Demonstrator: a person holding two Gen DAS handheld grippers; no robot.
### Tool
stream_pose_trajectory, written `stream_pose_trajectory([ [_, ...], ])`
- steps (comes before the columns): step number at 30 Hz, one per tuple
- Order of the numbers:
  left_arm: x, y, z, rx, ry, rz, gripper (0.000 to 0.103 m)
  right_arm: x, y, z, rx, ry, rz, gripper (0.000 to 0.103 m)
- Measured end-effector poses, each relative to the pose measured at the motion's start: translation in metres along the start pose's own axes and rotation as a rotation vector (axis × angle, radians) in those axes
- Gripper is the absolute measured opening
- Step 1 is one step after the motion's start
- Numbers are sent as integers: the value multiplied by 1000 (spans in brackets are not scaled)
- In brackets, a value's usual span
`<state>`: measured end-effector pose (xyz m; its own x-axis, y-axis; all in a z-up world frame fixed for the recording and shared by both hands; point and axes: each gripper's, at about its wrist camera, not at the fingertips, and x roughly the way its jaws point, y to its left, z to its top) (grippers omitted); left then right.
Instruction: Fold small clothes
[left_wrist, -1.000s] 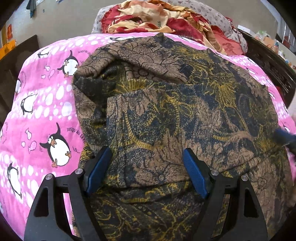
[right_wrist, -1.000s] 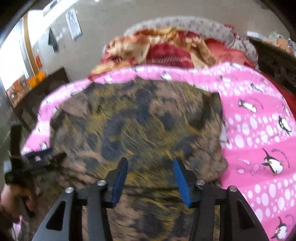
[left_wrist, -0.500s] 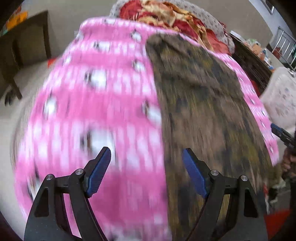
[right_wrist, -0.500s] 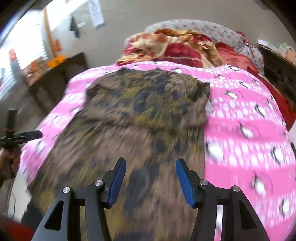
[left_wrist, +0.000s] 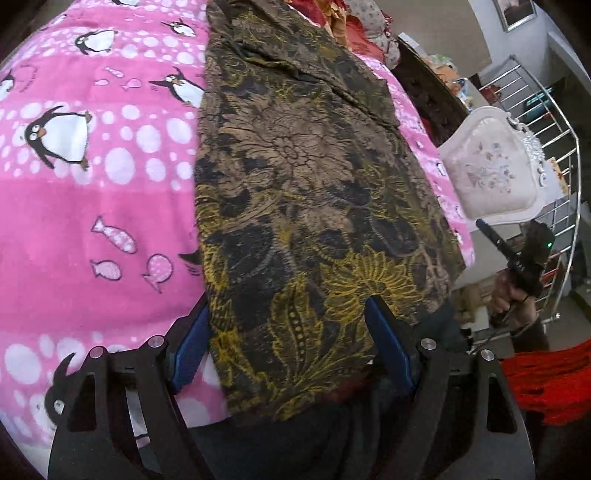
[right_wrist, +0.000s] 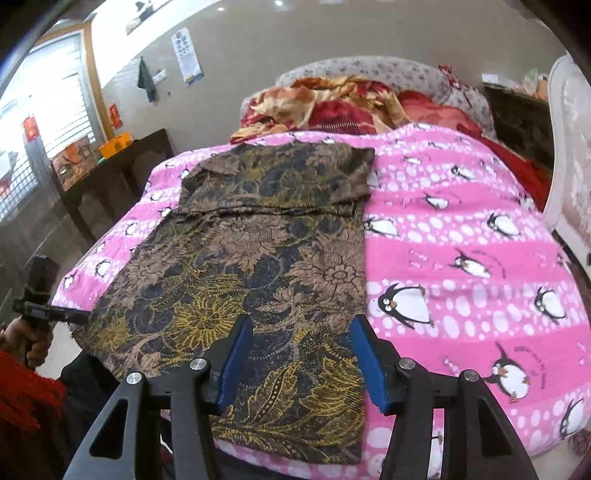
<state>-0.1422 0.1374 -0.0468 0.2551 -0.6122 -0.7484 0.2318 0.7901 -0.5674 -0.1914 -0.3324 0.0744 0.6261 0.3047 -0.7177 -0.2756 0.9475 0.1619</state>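
Two handheld grippers are hovering, jaws spread wide and pinching nothing, over the near end of a brown, black and gold floral-print garment (right_wrist: 258, 266) that is lying on a pink penguin-print blanket (right_wrist: 461, 236) spread over a bed.

Seen from the right wrist, the right gripper (right_wrist: 301, 360) is sitting at 6 o'clock, its blue pads framing the garment's near hem toward the right side edge. The left gripper (right_wrist: 55, 314) is showing at 9 o'clock, just beside the garment's left near corner. Seen from the left wrist, the left gripper (left_wrist: 286, 338) is straddling the near hem of the garment (left_wrist: 306, 192), and the right gripper (left_wrist: 517, 258) is showing at 3 o'clock, off the bed's edge.

The far end of the garment, at 12 o'clock, is already lying doubled back as a flap, and both long edges are looking straight, so the folding appears partly done. The likely step in hand is taking hold of the near hem. That would call for lowering both grippers onto the hem's corners, closing on the cloth, and carrying it toward the far flap.

The fabric is looking thin and limp, so it may sag or slip.
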Motion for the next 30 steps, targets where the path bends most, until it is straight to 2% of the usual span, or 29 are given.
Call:
stream_pose_trajectory([
  [1, -1, -1, 1, 6, -4, 4, 78, -2, -3, -1, 4, 4, -3, 53],
  [3, -4, 2, 1, 1, -19, 27, 62, -8, -11, -9, 31, 9, 0, 53],
  [6, -11, 15, 1, -32, -52, 34, 50, -13, -32, -25, 108, 33, 39, 53],
  [10, -7, 9, 3, -16, -71, 63, 49, -9, -51, -46, 176, 80, 92, 46],
  [13, -1, 7, 8, -7, -64, 53, 49, 5, -56, -59, 194, 111, 190, 44],
  [15, 1, 9, 12, -20, -62, 45, 49, 17, -61, -63, 203, 109, 163, 41],
  [16, 2, 10, 13, -25, -63, 39, 49, 20, -65, -64, 223, 98, 181, 40],
  [18, 0, 12, 13, -29, -62, 22, 49, 29, -75, -62, 285, 75, 258, 40],
  [20, -1, 11, 12, -31, -54, -19, 49, 40, -83, -61, 359, 76, 375, 40],
  [22, -2, 10, 9, -33, -53, -51, 49, 49, -86, -59, 384, 85, 444, 41],
  [26, 1, 15, 8, -74, -82, -40, 49, 54, -97, -58, 451, 82, 528, 40],
  [30, 3, 14, 10, -74, -89, -34, 48, 54, -90, -55, 360, 125, 497, 31],
])
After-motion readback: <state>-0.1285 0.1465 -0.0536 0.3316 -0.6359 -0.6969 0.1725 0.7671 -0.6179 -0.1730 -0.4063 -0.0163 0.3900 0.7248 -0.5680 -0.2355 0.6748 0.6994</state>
